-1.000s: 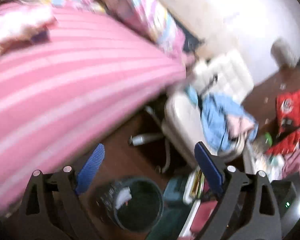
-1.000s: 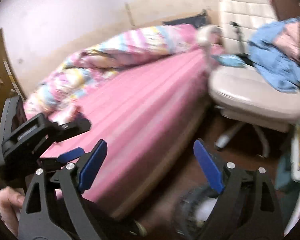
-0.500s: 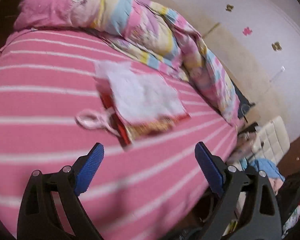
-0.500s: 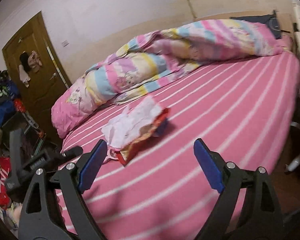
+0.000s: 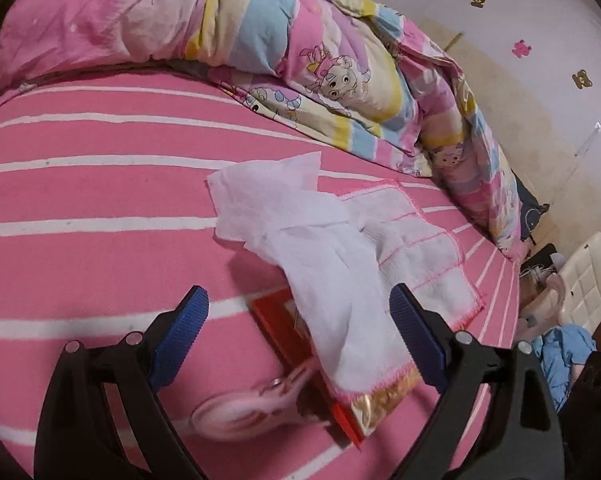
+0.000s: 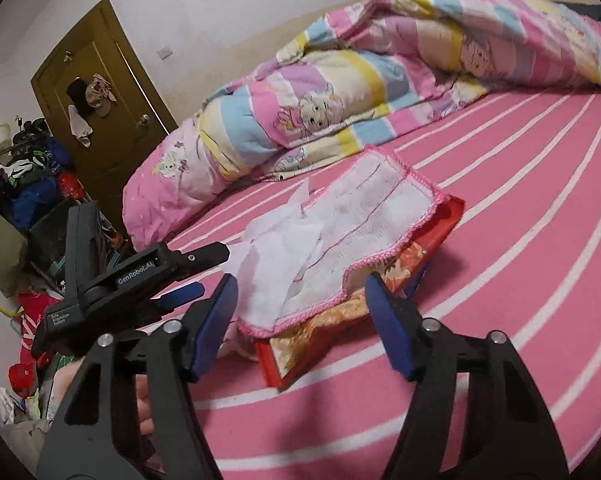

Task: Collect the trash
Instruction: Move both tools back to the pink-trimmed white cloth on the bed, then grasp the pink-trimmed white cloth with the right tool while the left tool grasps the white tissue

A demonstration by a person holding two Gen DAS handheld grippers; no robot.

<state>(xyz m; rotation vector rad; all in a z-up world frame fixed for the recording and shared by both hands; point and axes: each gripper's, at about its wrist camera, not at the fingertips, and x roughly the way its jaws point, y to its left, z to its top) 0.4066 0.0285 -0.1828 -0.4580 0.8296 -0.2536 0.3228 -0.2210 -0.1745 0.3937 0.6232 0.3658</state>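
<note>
A crumpled white tissue point(image 5: 272, 200) lies on the pink striped bed, over a white cloth with pink trim point(image 5: 416, 252). Under them is a red and gold packet point(image 5: 380, 404), and pink scissors point(image 5: 244, 408) lie beside it. My left gripper point(image 5: 300, 336) is open and empty, just above the pile. My right gripper point(image 6: 300, 320) is open and empty, close to the near edge of the cloth point(image 6: 364, 220) and packet point(image 6: 320, 340); the tissue point(image 6: 276, 248) lies at the cloth's left. The left gripper point(image 6: 140, 276) shows at the left of the right wrist view.
A bunched pink, yellow and blue quilt point(image 5: 320, 60) lies along the far side of the bed point(image 5: 80, 220), by the wall. A brown door point(image 6: 100, 100) and piled clutter point(image 6: 32, 184) are at the left. A cream chair point(image 5: 584, 272) with blue clothes stands past the bed's right end.
Both grippers swung up from the floor and bin to the bed, then moved in close over the tissue, cloth and packet. Both stayed open.
</note>
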